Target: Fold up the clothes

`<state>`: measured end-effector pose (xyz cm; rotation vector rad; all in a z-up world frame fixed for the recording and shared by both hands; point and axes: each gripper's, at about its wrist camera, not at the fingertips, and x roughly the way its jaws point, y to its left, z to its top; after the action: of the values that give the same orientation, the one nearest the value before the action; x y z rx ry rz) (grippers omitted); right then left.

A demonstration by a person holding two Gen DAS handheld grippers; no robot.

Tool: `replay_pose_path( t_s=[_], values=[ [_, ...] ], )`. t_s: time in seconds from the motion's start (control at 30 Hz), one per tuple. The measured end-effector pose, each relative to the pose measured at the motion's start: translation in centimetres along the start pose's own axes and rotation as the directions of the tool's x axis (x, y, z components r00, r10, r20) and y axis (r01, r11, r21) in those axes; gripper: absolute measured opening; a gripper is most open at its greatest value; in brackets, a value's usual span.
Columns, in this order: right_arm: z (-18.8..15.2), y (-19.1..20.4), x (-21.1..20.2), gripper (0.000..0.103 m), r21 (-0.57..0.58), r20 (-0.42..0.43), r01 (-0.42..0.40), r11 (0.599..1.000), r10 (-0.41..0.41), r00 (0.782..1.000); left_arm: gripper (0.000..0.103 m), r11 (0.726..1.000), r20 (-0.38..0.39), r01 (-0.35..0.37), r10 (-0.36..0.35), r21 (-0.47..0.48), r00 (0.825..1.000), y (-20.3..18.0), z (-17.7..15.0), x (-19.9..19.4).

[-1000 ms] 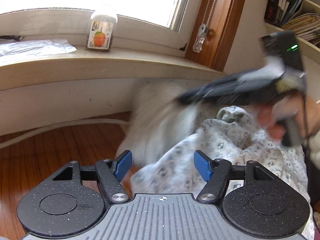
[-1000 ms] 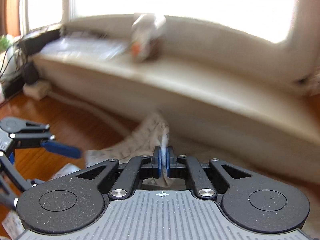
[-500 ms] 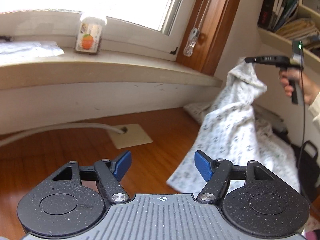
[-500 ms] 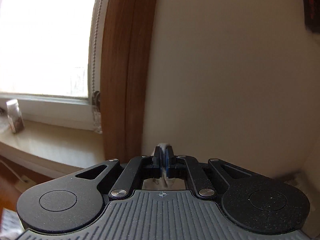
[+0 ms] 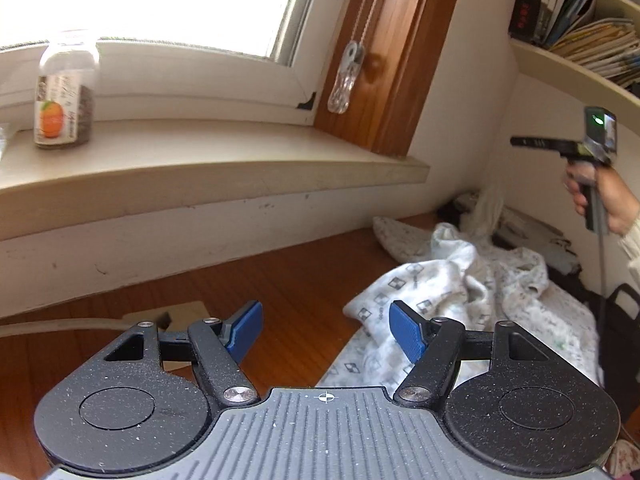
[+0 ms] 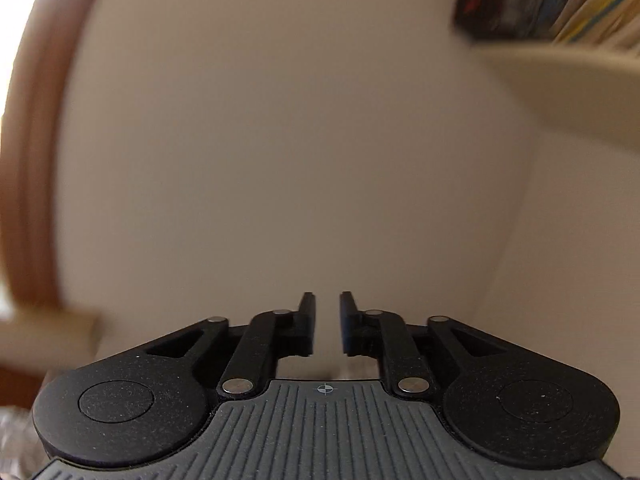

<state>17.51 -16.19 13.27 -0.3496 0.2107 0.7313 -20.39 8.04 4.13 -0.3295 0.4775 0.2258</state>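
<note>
A white garment with a small grey square print [image 5: 448,292] lies crumpled on the wooden floor, at the right of the left wrist view. My left gripper [image 5: 326,330] hovers over its near edge, open, with nothing between the blue pads. My right gripper [image 5: 520,142] is held high at the far right by a hand [image 5: 612,204], well above the cloth. In the right wrist view the right gripper [image 6: 327,320] faces a bare wall, its fingers a small gap apart and empty. No cloth shows in that view.
A windowsill [image 5: 200,160] carries a juice bottle [image 5: 64,96]. A blind-cord weight [image 5: 346,80] hangs by the wooden window frame. A bookshelf [image 5: 576,68] runs along the right wall. A grey cable [image 5: 60,326] and a floor plate [image 5: 176,314] lie on the left.
The right gripper has opened and let the garment go. The cloth, held up half a second ago, has dropped into a heap on the floor. The left gripper has shifted slightly.
</note>
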Motion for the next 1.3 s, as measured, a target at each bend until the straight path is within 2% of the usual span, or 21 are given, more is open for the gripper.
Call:
replay_pose_path(
  t_s=[0.03, 0.1, 0.27, 0.43, 0.53, 0.63, 0.73, 0.87, 1.0, 1.23, 1.3],
  values=[
    [-0.8, 0.1, 0.0, 0.026, 0.004, -0.026, -0.054, 0.999, 0.054, 0.998, 0.073, 1.0, 0.002, -0.007, 0.007, -0.009, 1.0, 0.1, -0.1, 0.5],
    [-1.9, 0.3, -0.3, 0.029, 0.016, -0.059, -0.138, 0.99, 0.139, 0.989, 0.073, 0.999, 0.013, -0.008, 0.008, -0.032, 1.0, 0.3, -0.2, 1.2],
    [-3.6, 1.0, -2.4, 0.036, 0.026, -0.119, -0.248, 0.968, 0.25, 0.961, 0.073, 0.998, 0.005, 0.017, -0.016, -0.052, 1.0, 0.9, -0.7, 1.8],
    [-5.1, 0.6, -4.5, 0.039, 0.049, -0.162, -0.3, 0.953, 0.304, 0.939, 0.074, 1.0, -0.002, 0.022, -0.022, -0.016, 1.0, 0.7, -0.7, 1.0],
    [-6.6, 3.3, -5.1, 0.04, 0.078, -0.2, -0.321, 0.944, 0.33, 0.923, 0.074, 1.0, 0.002, 0.024, -0.024, -0.001, 1.0, 0.4, -0.7, 0.7],
    [-9.4, 5.4, -5.7, 0.041, 0.091, -0.258, -0.349, 0.933, 0.361, 0.896, 0.074, 0.999, 0.005, 0.033, -0.033, 0.0, 0.999, 0.3, -0.9, 0.7],
    [-12.1, 7.1, -5.8, 0.046, 0.106, -0.28, -0.363, 0.926, 0.378, 0.882, 0.074, 0.999, 0.013, 0.032, -0.032, 0.01, 0.999, 0.1, -1.0, 0.5],
    [-13.9, 8.9, -4.9, 0.046, 0.134, -0.257, -0.363, 0.922, 0.386, 0.886, 0.074, 0.999, 0.034, 0.024, -0.026, 0.037, 0.999, -0.2, -1.0, 0.1],
    [-14.6, 9.5, -4.0, 0.047, 0.135, -0.238, -0.365, 0.921, 0.387, 0.891, 0.079, 0.994, 0.066, 0.087, -0.091, 0.061, 0.994, -0.6, -0.2, -0.1],
    [-14.8, 9.3, -3.7, 0.048, 0.15, -0.224, -0.374, 0.915, 0.4, 0.889, 0.08, 0.975, -0.028, 0.163, -0.161, 0.149, 0.987, -2.6, 2.2, 3.2],
    [-14.8, 9.4, -3.8, 0.049, 0.139, -0.226, -0.371, 0.918, 0.394, 0.891, 0.08, 0.976, -0.064, 0.165, -0.158, 0.14, 0.985, -2.7, 2.1, 4.6]
  ],
)
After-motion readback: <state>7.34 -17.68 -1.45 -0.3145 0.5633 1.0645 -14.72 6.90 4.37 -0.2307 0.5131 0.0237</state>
